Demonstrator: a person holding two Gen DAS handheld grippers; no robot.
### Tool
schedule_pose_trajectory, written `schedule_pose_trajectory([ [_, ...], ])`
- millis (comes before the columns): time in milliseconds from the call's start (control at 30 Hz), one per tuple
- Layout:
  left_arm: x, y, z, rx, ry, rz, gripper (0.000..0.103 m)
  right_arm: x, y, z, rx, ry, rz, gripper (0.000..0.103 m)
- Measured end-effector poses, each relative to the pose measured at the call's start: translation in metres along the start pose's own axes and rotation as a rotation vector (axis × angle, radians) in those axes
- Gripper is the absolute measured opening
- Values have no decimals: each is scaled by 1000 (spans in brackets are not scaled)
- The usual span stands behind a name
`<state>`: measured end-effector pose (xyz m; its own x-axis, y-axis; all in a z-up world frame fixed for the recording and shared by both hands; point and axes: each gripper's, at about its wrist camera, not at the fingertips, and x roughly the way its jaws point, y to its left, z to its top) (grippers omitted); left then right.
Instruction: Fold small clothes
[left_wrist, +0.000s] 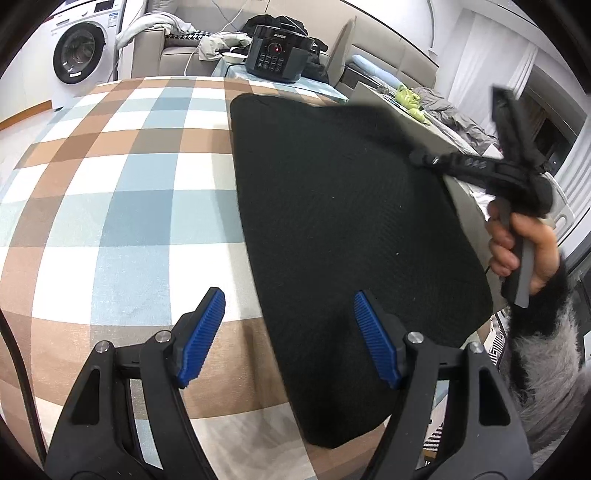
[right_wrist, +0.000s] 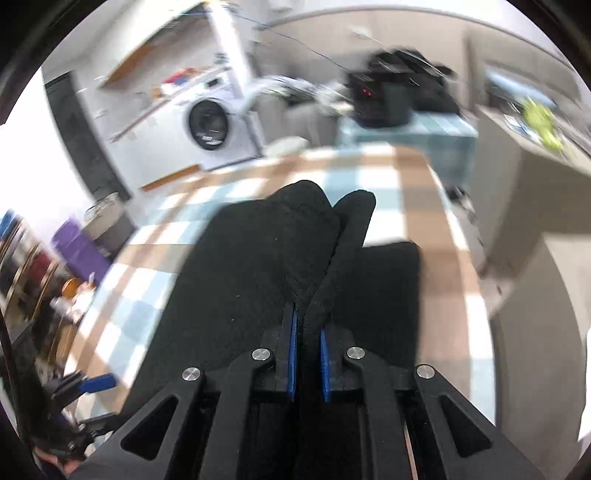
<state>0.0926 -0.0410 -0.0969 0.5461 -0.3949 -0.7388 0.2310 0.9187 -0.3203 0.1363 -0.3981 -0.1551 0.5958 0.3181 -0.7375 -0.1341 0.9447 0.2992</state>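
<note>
Right wrist view is blurred; right tongs (right_wrist: 307, 332) pinch the black cloth (right_wrist: 266, 251); left tongs (left_wrist: 288, 332) gape wide, empty, above the table (left_wrist: 110, 206).

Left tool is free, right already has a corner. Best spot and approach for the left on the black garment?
Take the black garment at its near rounded corner, coming from the near edge. The edge there lies flat on the checked cloth, just ahead of the open left tool, opposite the right tool.

Left gripper (left_wrist: 290, 338) agape, right gripper (right_wrist: 306, 347) clamped.
</note>
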Motion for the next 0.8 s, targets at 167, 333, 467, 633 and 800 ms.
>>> schedule_pose_trajectory([
  [167, 4, -3, -5, 4, 10, 7, 70, 14, -32, -19, 123, 72, 94, 14],
  [333, 11, -2, -7, -4, 23, 0, 70, -8, -46, -57, 232, 92, 232, 34],
  [467, 23, -5, -6, 2, 42, 2, 70, -32, -37, -93, 272, 93, 274, 42],
  [633, 31, -11, -4, 20, 51, -6, 70, -53, -23, -121, 276, 80, 306, 44],
  [800, 31, -15, -3, 29, 50, -1, 70, -46, -17, -115, 242, 88, 242, 41],
])
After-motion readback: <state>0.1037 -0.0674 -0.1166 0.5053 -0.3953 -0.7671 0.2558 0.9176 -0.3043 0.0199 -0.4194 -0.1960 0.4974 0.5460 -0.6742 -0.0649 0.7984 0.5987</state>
